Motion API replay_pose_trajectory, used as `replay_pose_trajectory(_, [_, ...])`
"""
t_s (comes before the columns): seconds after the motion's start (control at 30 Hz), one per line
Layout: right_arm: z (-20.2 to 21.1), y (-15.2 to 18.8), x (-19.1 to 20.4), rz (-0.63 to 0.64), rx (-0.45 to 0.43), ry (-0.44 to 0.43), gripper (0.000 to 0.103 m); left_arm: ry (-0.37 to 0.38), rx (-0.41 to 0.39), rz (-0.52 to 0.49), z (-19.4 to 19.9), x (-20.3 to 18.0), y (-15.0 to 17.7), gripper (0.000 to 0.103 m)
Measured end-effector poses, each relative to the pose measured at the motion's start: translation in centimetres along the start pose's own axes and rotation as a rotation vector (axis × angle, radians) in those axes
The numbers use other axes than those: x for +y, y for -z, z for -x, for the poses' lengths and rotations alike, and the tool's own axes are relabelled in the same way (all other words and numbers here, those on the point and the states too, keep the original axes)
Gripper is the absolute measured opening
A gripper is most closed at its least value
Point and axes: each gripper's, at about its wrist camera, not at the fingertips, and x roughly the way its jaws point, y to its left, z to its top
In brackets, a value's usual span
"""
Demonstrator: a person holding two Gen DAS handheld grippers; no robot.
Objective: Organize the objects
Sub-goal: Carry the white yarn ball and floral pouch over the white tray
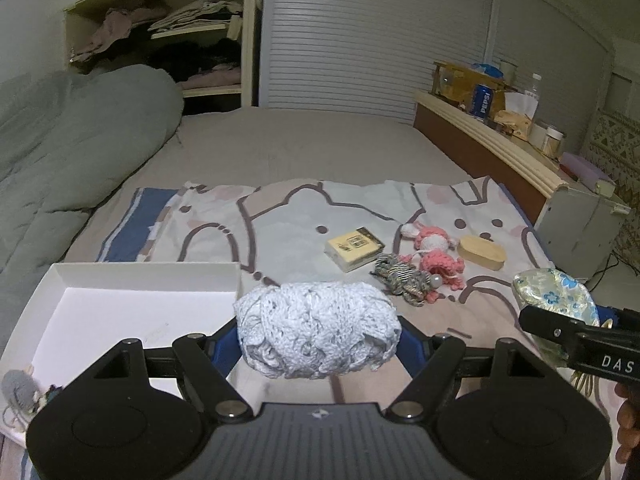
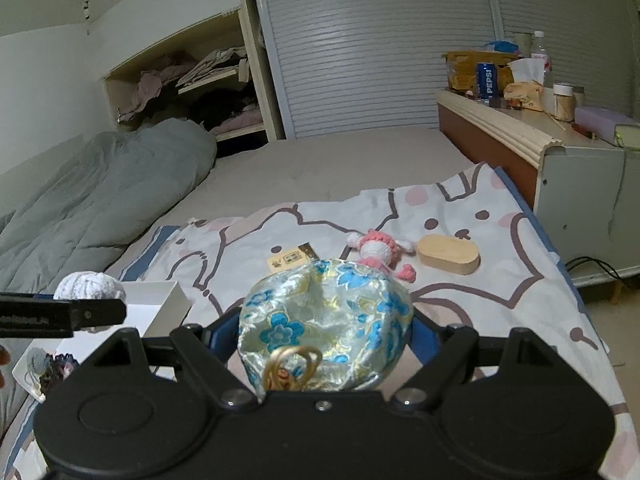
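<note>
Left gripper clamped on a white crocheted yarn bundle, lumpy and oval. Right gripper clamped on a pale satin pouch with blue flowers and a gold cord, jaws fairly wide.

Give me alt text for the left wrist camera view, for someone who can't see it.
The left tongs grip a white yarn ball above a bed, beside an open white box. Farther on, a small card box, a striped knit toy, a pink crochet doll and an oval wooden box lie on a cartoon-print sheet; the right tongs hold a floral pouch.
</note>
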Motion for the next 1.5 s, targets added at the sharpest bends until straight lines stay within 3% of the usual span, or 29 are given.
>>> replay_pose_trajectory(0.3, [-1.0,0.2,3.1,0.026,0.014,-0.039,0.084,-0.034,0.016,0.067,1.2,5.0,1.6,0.077])
replay_pose_trajectory(0.77, [-4.1,0.7,10.8,0.079,0.05,-0.15,0.084,-0.045,0.095,0.056,0.5,11.0,4.4,0.077])
replay_pose_trajectory(0.97, [-5.8,0.6,14.1,0.108,0.071,-0.194,0.084,-0.01,0.164,0.067,-1.3,12.6,5.9,0.077])
replay_pose_trajectory(1.23, [-9.0,0.6,18.5,0.165,0.099,-0.272,0.084,0.019,0.256,0.004,-3.5,13.2,7.5,0.077])
replay_pose_trajectory(1.5, [-12.7,2.2,22.4,0.185,0.168,-0.346,0.084,0.078,0.331,0.047,-4.9,14.3,8.7,0.077])
